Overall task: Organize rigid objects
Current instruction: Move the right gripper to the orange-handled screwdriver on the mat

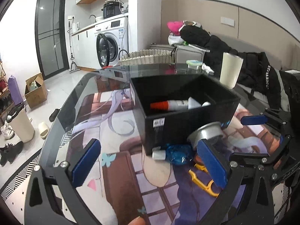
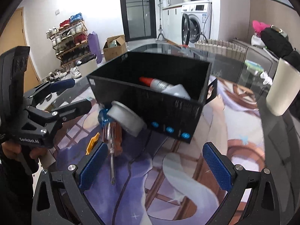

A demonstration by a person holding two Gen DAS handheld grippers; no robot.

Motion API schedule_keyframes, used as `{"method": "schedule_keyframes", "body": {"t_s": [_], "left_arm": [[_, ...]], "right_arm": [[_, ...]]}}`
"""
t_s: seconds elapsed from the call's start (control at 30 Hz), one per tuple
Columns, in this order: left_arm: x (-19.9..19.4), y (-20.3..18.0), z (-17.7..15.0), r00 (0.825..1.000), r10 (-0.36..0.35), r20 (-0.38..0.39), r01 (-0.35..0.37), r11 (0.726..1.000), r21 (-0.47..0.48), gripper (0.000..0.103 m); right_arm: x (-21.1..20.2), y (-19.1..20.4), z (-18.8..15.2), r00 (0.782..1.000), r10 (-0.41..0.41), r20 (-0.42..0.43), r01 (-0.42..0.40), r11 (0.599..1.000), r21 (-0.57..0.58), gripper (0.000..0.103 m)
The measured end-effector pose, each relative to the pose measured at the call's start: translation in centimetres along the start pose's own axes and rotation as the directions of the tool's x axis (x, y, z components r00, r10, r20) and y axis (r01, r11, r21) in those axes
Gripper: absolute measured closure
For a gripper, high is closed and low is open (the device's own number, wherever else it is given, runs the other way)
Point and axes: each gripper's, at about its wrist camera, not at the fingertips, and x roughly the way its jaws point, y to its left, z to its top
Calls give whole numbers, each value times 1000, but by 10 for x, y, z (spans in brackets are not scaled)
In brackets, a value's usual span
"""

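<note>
Screwdriver (image 2: 112, 146) lies on the surface just near of the black box (image 2: 150, 101), beside a grey lid (image 2: 125, 119); both my jaws stand open, empty.

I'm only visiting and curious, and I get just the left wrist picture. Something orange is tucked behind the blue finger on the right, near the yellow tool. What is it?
Observer: The right wrist view shows it whole. It is a screwdriver with a clear orange handle, lying on the mat with its tip toward the camera.
Operator: Is the other gripper holding anything?
Observer: No. The right gripper has its fingers wide apart, with only the printed mat and a dark cord under them.
Operator: What's on the box's side facing it?
Observer: Three round blue marks in a row, low on the black box.
</note>
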Motion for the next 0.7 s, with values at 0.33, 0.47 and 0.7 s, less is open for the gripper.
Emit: {"method": "schedule_keyframes", "body": {"t_s": [0.33,0.47,0.7], "left_arm": [[-2,6,-5,1000,-16,7,16,1000,3,0],[-3,3,-6,1000,-23,4,23,999,24,0],[-4,0,-7,1000,-25,5,25,999,39,0]], "right_arm": [[14,13,-5,997,-30,-66,27,999,-43,0],[9,3,-8,994,-80,-75,78,996,-33,0],[6,-26,-9,983,-169,-67,174,981,80,0]]}}
